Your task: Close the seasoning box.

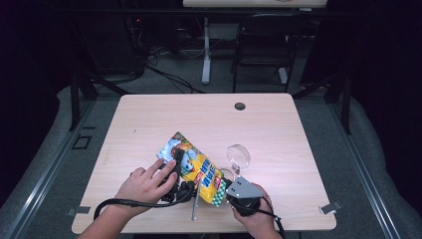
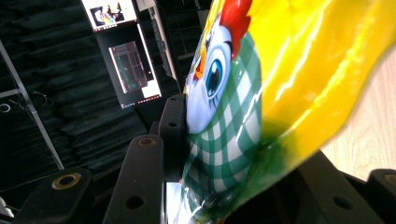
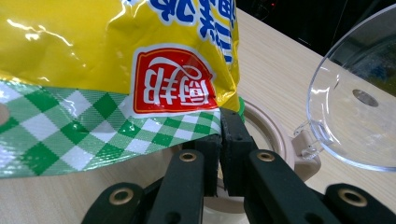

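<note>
A yellow snack bag (image 1: 196, 167) with a green check band and a cartoon chicken lies tilted over the near middle of the wooden table (image 1: 209, 119). My left gripper (image 1: 176, 160) is shut on its upper left part; in the left gripper view the bag (image 2: 289, 70) is pinched between the jaws of the left gripper (image 2: 233, 140). My right gripper (image 1: 225, 187) is shut on the bag's lower right corner. In the right gripper view the right gripper (image 3: 220, 128) clamps the checked edge of the bag (image 3: 93, 56). A beige container (image 3: 273, 128) sits just below that corner, its clear hinged lid (image 3: 359, 93) standing open.
The clear lid (image 1: 239, 153) stands right of the bag. A grey metal utensil (image 1: 195, 203) lies near the front edge between the hands. A cable hole (image 1: 240, 106) marks the far side of the table. A chair (image 1: 263, 45) stands beyond it.
</note>
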The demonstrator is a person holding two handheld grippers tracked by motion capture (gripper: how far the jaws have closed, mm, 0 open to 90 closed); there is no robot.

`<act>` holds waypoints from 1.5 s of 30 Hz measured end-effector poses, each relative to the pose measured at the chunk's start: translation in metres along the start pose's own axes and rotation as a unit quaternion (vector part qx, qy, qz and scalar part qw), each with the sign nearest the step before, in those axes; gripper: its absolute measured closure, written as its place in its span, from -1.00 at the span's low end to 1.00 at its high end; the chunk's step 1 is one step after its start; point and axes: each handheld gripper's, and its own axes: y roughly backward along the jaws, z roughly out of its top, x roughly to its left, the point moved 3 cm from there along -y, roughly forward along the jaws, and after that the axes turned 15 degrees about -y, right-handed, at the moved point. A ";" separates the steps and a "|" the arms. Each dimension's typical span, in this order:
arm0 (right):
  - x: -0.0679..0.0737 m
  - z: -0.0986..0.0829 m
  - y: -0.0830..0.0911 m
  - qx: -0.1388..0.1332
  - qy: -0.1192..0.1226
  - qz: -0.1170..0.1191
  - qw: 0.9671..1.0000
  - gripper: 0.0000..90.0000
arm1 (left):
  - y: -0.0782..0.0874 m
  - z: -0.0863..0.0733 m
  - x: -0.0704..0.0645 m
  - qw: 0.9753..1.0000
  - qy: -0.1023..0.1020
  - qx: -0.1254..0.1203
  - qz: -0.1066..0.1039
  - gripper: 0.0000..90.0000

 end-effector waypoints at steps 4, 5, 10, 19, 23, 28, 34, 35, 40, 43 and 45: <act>0.000 0.000 0.000 0.002 0.001 -0.001 1.000 0.93 | 0.000 0.000 -0.001 1.000 0.001 0.000 -0.003 0.46; 0.000 0.000 0.000 0.002 0.000 -0.001 1.000 0.93 | 0.000 0.001 -0.001 1.000 0.000 0.000 -0.002 0.46; 0.000 -0.001 -0.001 0.003 -0.001 -0.002 1.000 0.93 | 0.000 0.002 -0.001 1.000 0.003 -0.002 -0.003 0.47; 0.000 -0.001 -0.002 0.003 -0.001 -0.001 1.000 0.93 | 0.001 0.002 -0.001 1.000 0.000 -0.001 -0.006 0.48; 0.000 -0.001 -0.003 0.004 -0.002 -0.001 1.000 0.93 | 0.001 0.002 -0.002 1.000 -0.001 -0.002 -0.006 0.48; 0.000 -0.001 -0.003 0.005 -0.003 -0.001 1.000 0.93 | 0.001 0.002 -0.001 1.000 0.000 -0.003 -0.006 0.48; 0.000 -0.001 -0.004 0.005 -0.003 0.000 1.000 0.93 | 0.001 0.002 -0.001 1.000 0.003 -0.004 -0.008 0.49; 0.000 -0.001 -0.004 0.005 -0.003 -0.001 1.000 0.93 | 0.001 0.002 -0.001 1.000 0.002 -0.004 -0.007 0.49; 0.000 -0.001 -0.004 0.005 -0.004 0.000 1.000 0.93 | 0.002 0.003 0.000 1.000 0.002 -0.005 -0.004 0.50; 0.000 -0.001 -0.004 0.005 -0.003 0.000 1.000 0.93 | 0.002 0.003 0.000 1.000 0.002 -0.007 -0.008 0.51; 0.000 -0.001 -0.004 0.005 -0.005 0.000 1.000 0.93 | 0.002 0.003 0.000 1.000 0.002 -0.008 -0.007 0.52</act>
